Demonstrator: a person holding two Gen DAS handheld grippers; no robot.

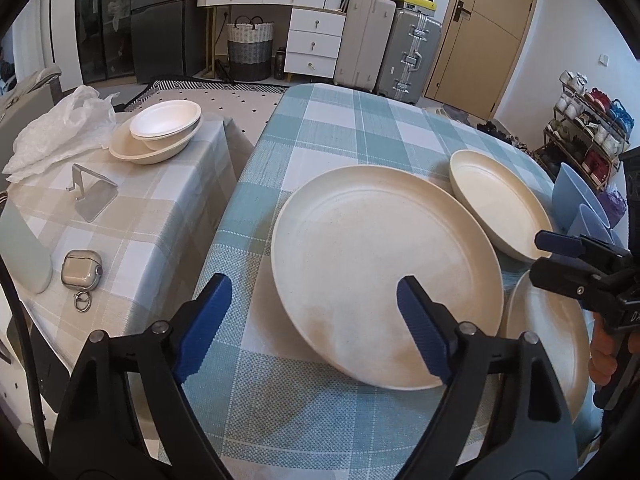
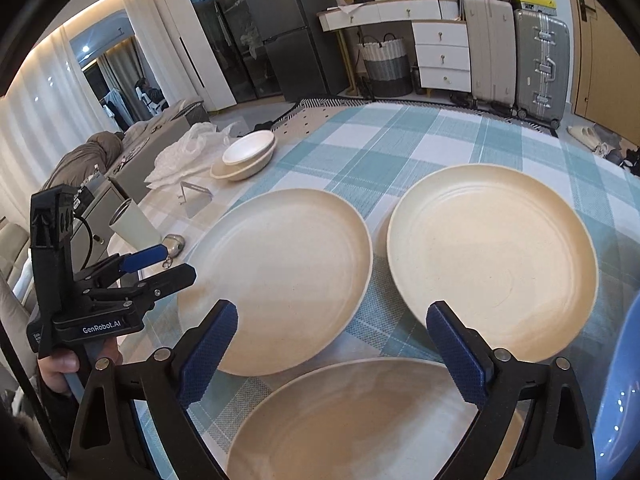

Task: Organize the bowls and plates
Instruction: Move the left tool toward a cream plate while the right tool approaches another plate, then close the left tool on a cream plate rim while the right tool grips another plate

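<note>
Three cream plates lie on the checked table. The left plate [image 1: 380, 268] [image 2: 280, 276] lies just ahead of my open, empty left gripper [image 1: 314, 330], whose right finger overlaps its near rim. The far right plate [image 1: 500, 208] [image 2: 492, 260] and the near plate [image 1: 548, 344] [image 2: 372, 420] lie by my open, empty right gripper [image 2: 332, 354], which hovers over the near plate and also shows in the left wrist view [image 1: 556, 256]. A white bowl [image 1: 164, 120] [image 2: 248, 148] sits stacked in a cream dish [image 1: 152, 148] on the side table.
Blue bowls [image 1: 580, 204] [image 2: 618, 392] stand at the table's right edge. The side table holds a metal phone stand [image 1: 94, 194], an earbud case [image 1: 82, 270], a pale cup [image 1: 24, 248] and a white plastic bag [image 1: 60, 124].
</note>
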